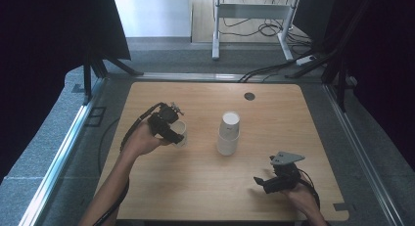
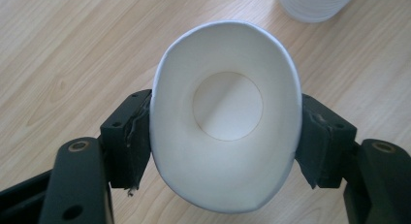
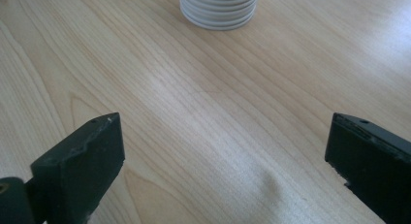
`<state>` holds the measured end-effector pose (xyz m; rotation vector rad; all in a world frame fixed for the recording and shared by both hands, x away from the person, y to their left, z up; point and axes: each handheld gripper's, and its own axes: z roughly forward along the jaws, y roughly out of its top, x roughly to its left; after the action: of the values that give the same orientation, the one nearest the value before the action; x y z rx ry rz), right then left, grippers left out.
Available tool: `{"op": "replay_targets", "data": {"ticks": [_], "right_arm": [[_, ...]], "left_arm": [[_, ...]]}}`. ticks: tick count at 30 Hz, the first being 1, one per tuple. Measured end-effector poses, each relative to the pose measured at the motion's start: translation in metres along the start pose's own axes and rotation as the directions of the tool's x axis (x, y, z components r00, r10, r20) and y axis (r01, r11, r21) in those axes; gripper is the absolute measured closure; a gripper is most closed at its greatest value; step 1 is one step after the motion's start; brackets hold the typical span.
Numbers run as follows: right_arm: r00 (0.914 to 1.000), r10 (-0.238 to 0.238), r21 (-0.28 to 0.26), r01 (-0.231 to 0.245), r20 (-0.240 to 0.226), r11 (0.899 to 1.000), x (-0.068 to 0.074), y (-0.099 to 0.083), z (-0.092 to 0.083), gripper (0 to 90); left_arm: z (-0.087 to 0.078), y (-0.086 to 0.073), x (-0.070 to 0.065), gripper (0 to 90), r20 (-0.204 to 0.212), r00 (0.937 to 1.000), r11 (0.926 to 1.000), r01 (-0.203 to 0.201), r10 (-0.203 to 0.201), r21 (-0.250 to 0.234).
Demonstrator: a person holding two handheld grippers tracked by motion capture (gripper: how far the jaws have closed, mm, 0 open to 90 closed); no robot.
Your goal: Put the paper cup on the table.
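The left tongs point(image 1: 172, 130) sit left of centre in the high view, clamped on a single white paper cup point(image 1: 180, 133); in the left gripper view the pads point(image 2: 130, 136) press the cup point(image 2: 225, 132) from both sides so that its rim is squeezed into an oval, mouth facing the camera and base pointing away along the jaws. So the cup's long axis runs in line with the tongs, roughly level over the tabletop point(image 1: 195, 177) rather than upright. The stack of cups point(image 1: 228, 133) stands upright near the middle of the frame, to the right of the held cup and well apart from it; its ribbed rims show at the top edge of the right gripper view point(image 3: 219, 8). The right tongs point(image 1: 262, 182), at the lower right of the high view, stand wide with nothing between them. The stack lies between the two hands, and the left looks slightly nearer.
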<state>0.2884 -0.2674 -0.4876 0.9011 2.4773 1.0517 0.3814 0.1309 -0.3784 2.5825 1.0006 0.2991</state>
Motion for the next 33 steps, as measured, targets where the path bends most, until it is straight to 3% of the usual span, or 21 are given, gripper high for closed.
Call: {"op": "replay_targets", "data": {"ticks": [6, 16, 24, 33], "right_arm": [[0.9999, 0.013, 0.006, -0.013, -0.006, 1.000, -0.001, -0.002, 0.000, 0.0], [1.0000, 0.006, 0.036, -0.006, -0.002, 0.999, -0.002, -0.004, 0.004, 0.0], [1.0000, 0.006, 0.047, -0.006, 0.000, 0.999, -0.003, -0.005, 0.004, 0.4], [1.0000, 0.006, 0.053, -0.006, -0.003, 0.999, -0.003, -0.005, 0.005, 1.3]], "left_arm": [[0.013, -0.004, 0.008, 29.9, -0.019, 0.9993, 0.9987, 0.033, -0.032, 0.040], [0.032, -0.004, 0.018, 29.9, -0.086, 0.9956, 0.9942, 0.045, -0.037, 0.098], [0.047, -0.002, 0.019, 29.4, -0.111, 0.9925, 0.9925, 0.064, -0.052, 0.104], [0.057, 0.000, 0.020, 28.3, -0.113, 0.9915, 0.9881, 0.079, -0.065, 0.132]]}}
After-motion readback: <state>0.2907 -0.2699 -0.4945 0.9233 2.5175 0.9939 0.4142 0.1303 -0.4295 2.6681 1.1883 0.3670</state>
